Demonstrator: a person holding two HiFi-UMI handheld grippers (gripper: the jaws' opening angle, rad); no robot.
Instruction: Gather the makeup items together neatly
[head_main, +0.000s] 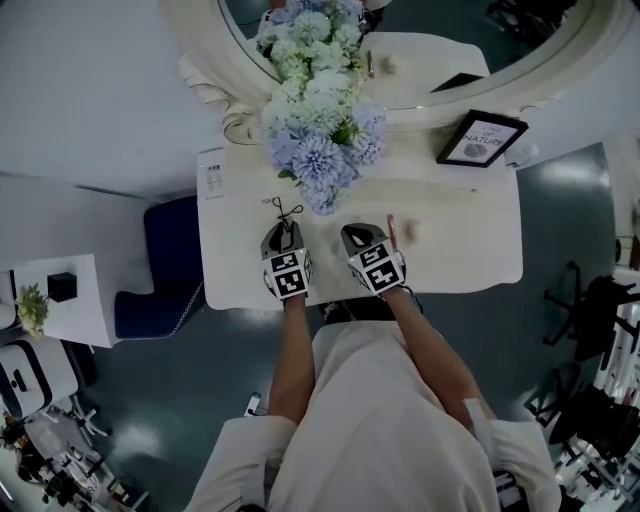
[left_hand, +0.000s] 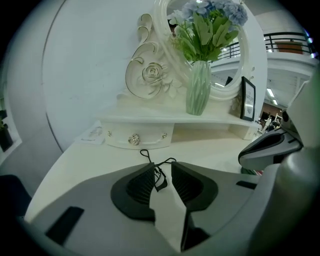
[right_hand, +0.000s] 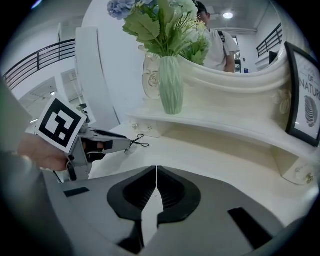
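Note:
A black wire eyelash curler (head_main: 285, 210) lies on the white vanity table (head_main: 470, 250) just ahead of my left gripper (head_main: 283, 232). Along the left gripper's jaws, that curler (left_hand: 159, 175) sits between the pads, and the left gripper (left_hand: 161, 167) is shut on it, its loops (left_hand: 145, 152) poking out in front. From the right gripper view, the curler (right_hand: 132, 142) sticks out of the left gripper's tip. My right gripper (right_hand: 156, 170) is shut with nothing in it, and in the head view this gripper (head_main: 356, 233) hovers beside a pink stick (head_main: 392, 230) and a round beige puff (head_main: 415, 231).
A green vase of blue and white flowers (head_main: 320, 130) stands on the raised shelf before the oval mirror (right_hand: 240, 55). A framed print (head_main: 482, 138) leans at the back right. A small drawer with a knob (left_hand: 134, 140) and a card (head_main: 212, 178) sit back left. A blue chair (head_main: 165, 270) stands left of the table.

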